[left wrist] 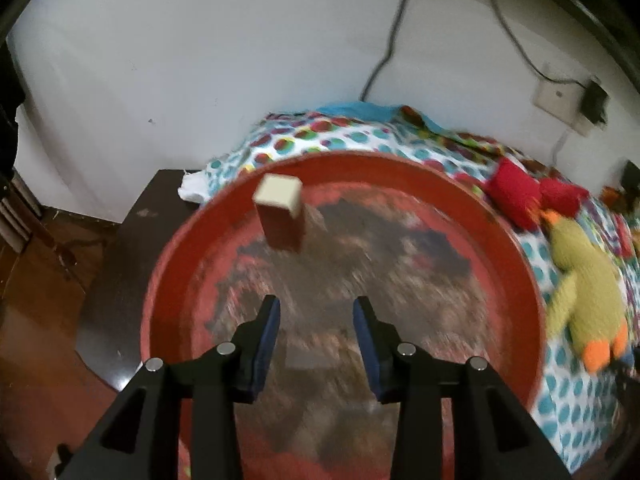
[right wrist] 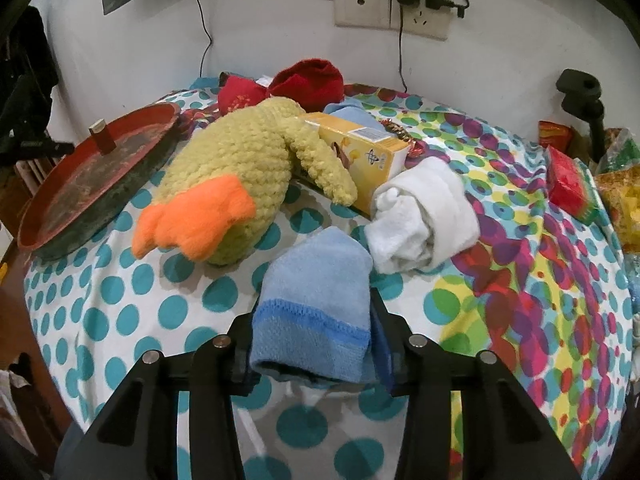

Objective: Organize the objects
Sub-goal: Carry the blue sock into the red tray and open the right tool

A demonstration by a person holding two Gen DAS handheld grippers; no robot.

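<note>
A round red tray (left wrist: pixel 516 248) fills the left wrist view, with a small brown block with a cream top (left wrist: pixel 280 212) standing upright at its far side. My left gripper (left wrist: pixel 316 312) is open and empty above the tray's near part. My right gripper (right wrist: pixel 314 320) is shut on a folded light-blue cloth (right wrist: pixel 316 292) above the dotted bedspread (right wrist: pixel 120 312). In the right wrist view the tray (right wrist: pixel 48 240) sits at the left with the block (right wrist: pixel 103 136) on it. A yellow knitted duck toy (right wrist: pixel 236 160) lies beside the tray; it also shows in the left wrist view (left wrist: pixel 580 292).
A rolled white cloth (right wrist: pixel 424 216), a yellow box (right wrist: pixel 360 152) and red knitted items (right wrist: pixel 308 80) lie beyond the duck. Snack packets (right wrist: pixel 568 176) are at the right edge. A wall socket with cables (right wrist: pixel 392 4) is behind. A dark side table (left wrist: pixel 132 248) is left of the tray.
</note>
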